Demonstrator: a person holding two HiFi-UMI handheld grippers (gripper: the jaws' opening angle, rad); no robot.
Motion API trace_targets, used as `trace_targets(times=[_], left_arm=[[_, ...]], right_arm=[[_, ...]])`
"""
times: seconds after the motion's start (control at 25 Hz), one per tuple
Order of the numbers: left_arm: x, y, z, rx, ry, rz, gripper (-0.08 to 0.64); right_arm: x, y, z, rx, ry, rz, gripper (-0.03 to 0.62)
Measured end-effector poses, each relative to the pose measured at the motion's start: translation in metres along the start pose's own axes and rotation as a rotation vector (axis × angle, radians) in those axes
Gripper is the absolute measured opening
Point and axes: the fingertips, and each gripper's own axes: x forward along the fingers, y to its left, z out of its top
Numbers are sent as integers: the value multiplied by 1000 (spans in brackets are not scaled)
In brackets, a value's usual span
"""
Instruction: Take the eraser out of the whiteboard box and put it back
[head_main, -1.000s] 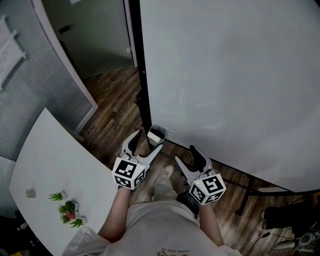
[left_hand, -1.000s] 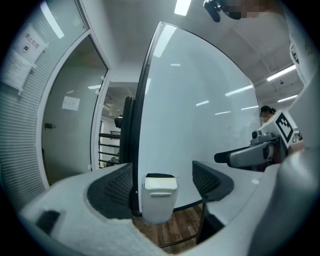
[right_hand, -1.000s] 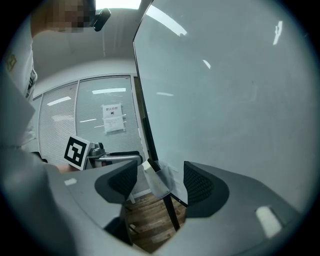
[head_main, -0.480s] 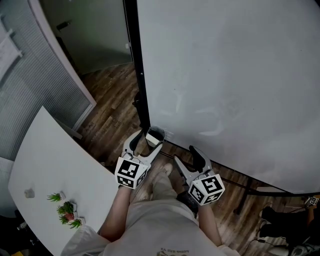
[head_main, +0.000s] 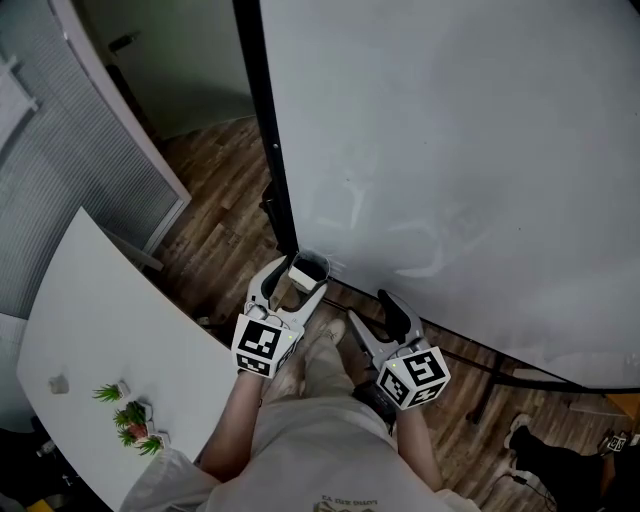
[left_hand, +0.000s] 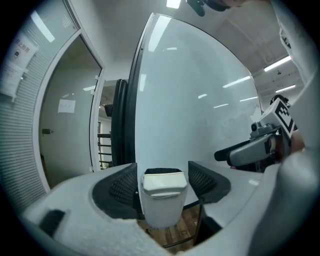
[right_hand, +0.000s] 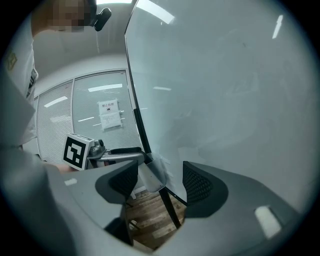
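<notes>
While the left tongs (head_main: 300, 277) narrow round the upright eraser (left_hand: 164, 184) — untouched — right tongs (right_hand: 161, 181) gape.

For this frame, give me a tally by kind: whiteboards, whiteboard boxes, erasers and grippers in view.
1 whiteboard
1 whiteboard box, at the board's lower corner
1 eraser, standing in the box
2 grippers: left gripper, whose jaws have just been closing with the box between them, not yet pressing; right gripper, open with nothing held
Total: 5
</notes>
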Motion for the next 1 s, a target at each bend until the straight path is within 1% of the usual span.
trace_targets(times=[0.32,0.68,1.0], left_arm=[[8,-6,-1,17,10,-11,299],[10,-2,0,28,-10,17,269],[10,1,-1,26,-23,32,263]], right_arm=[[1,-6,2,12,5,-2,282],[1,-11,0,16,10,-9,276],[0,-13,-2,17,13,-11,273]])
